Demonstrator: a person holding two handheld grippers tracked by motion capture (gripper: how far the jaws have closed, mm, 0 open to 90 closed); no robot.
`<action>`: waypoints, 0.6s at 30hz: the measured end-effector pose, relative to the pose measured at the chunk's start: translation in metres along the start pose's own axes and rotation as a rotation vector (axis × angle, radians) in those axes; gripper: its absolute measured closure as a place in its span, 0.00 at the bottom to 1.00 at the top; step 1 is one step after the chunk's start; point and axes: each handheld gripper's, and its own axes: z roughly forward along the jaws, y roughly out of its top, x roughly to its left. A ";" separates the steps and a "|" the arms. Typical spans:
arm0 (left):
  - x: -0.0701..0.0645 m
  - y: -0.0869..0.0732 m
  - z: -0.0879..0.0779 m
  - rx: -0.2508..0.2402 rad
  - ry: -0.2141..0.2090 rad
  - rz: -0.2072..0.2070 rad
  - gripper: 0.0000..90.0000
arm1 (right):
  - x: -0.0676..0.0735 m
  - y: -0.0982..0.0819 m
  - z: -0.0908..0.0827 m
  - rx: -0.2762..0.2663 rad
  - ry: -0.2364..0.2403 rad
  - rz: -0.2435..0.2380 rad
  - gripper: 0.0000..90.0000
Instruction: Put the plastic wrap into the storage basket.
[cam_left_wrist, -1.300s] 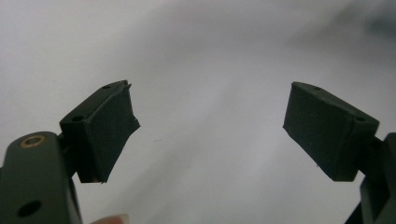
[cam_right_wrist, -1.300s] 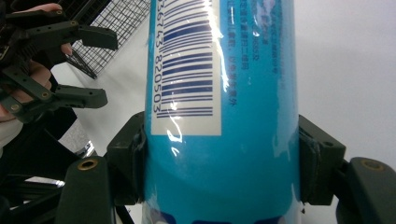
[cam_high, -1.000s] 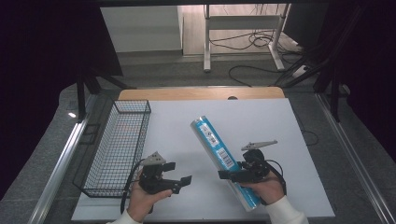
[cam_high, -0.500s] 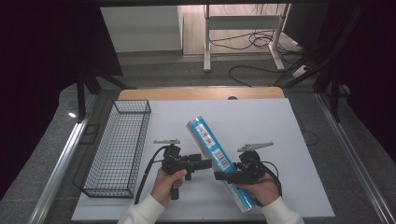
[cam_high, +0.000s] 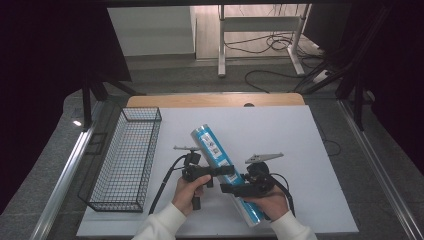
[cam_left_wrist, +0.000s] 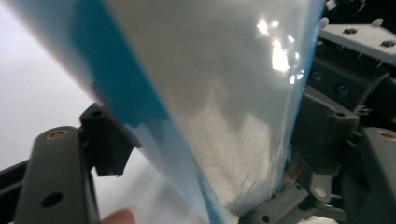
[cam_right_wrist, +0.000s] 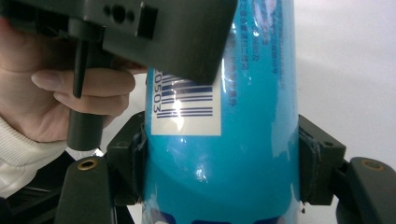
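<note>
- High view: the blue tube (cam_high: 220, 167) lies slantwise over the white tabletop (cam_high: 300, 150), its far end toward the middle and its near end in the person's right hand. The right gripper (cam_high: 239, 188) clamps it near that low end. The left gripper (cam_high: 226, 170) reaches in from the left at mid-length, just far of the right one. The wire basket (cam_high: 127, 157) stands at the left edge with nothing in it. My reading: the tube is picked up and being passed or steadied between the two grippers; putting it in the basket, if that is the aim, is not yet done.
- Left gripper view: the tube (cam_left_wrist: 196, 102) stands between the spread jaws. The left-hand pad looks to touch it, but I cannot tell whether the right-hand one does, so whether this gripper pinches is unclear. A fingertip (cam_left_wrist: 119, 217) shows at the bottom edge.
- Right gripper view: both pads press on the tube (cam_right_wrist: 224, 158) below its barcode label (cam_right_wrist: 187, 109), a firm pinch. The left hand (cam_right_wrist: 70, 93) holds its gripper just beyond, crossing over the tube.
</note>
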 end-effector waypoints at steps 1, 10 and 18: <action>0.000 0.000 0.000 0.000 0.000 0.000 0.30 | 0.000 0.000 0.000 0.001 -0.002 0.001 0.36; 0.001 0.006 -0.007 -0.021 -0.056 -0.053 0.34 | 0.004 0.000 0.000 -0.050 0.005 -0.002 0.35; -0.004 0.012 -0.019 -0.044 -0.071 -0.036 0.35 | 0.010 0.003 -0.004 -0.119 0.064 0.007 0.15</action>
